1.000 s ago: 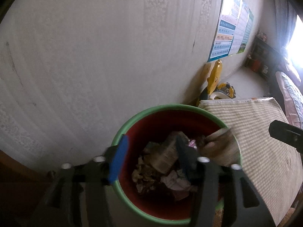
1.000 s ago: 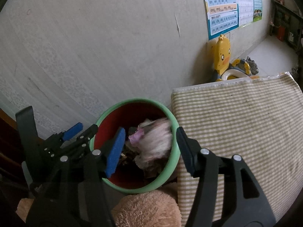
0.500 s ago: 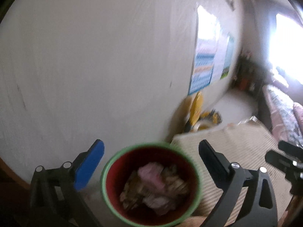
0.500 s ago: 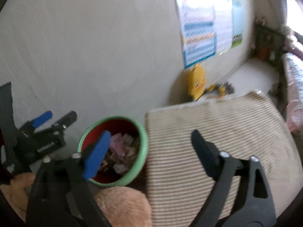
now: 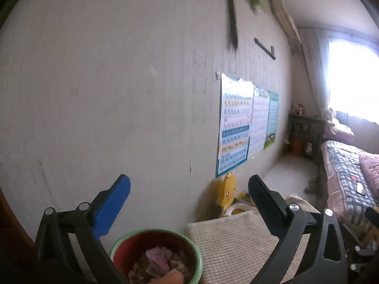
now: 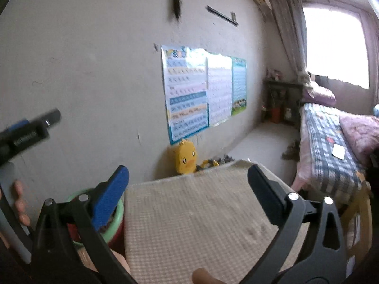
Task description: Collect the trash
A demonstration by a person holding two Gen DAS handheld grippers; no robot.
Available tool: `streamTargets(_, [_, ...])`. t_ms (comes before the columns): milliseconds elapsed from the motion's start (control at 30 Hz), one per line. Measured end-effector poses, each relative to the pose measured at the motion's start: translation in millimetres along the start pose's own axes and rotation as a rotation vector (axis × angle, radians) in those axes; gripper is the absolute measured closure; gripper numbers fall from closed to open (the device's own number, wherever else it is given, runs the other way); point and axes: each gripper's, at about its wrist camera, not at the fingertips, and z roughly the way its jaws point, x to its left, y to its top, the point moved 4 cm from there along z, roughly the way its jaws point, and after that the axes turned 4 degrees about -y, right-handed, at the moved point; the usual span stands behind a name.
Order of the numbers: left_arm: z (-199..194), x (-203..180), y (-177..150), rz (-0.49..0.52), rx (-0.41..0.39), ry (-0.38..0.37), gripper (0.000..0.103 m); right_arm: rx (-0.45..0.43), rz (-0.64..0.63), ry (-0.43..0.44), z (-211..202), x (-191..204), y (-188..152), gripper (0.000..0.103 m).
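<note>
Left wrist view: the left gripper (image 5: 189, 190) stands spread wide with nothing between its jaws, only bare wall beyond them. Just below and ahead of it sits the trash bin (image 5: 199, 258), a round tub with a green rim and red inside, standing upright with its mouth facing up, beside a striped cushion (image 5: 236, 243). Inside lies the trash (image 5: 158, 264): crumpled paper and a pinkish wad, heaped loosely with no clear long axis, none of it pointing any one way. A fingertip shows at the bottom edge, near the bin's rim.

Right wrist view: the right gripper (image 6: 188, 178) has its jaws opening, close to full spread, and nothing lies between them; they frame the cushion top. The bin peeks out behind its blue pad, low on the left.

Judging by its look, the trash is light, soft and crushable, neither slippery nor fragile. A pinch anywhere across a wad's thickest fold should hold; loose scraps may flutter off if gripped only at an edge. The bin itself looks like stiff plastic, light even when part full, best taken at the rim with one finger inside and one outside, and kept upright so the contents stay in.
</note>
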Motion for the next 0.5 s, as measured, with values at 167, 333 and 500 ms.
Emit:
streamTargets(167, [-7.4,-20.8,3.9,0.042,0.035,-0.028,0.008,0.024,0.031,-0.012,-2.7,-17.0,-6.9,0.004])
streamTargets(333, [-5.1,-24.9,4.6,0.028,0.058,-0.029,0.008,0.025,0.035,-0.019,-6.3,-20.7,-9.9,0.004])
streamTargets(500, [-7.0,-29.0,2.0,0.055,0.06,-0.02,0.008,0.039,0.047,-0.021,-3.7,-24.5,-12.7,0.004])
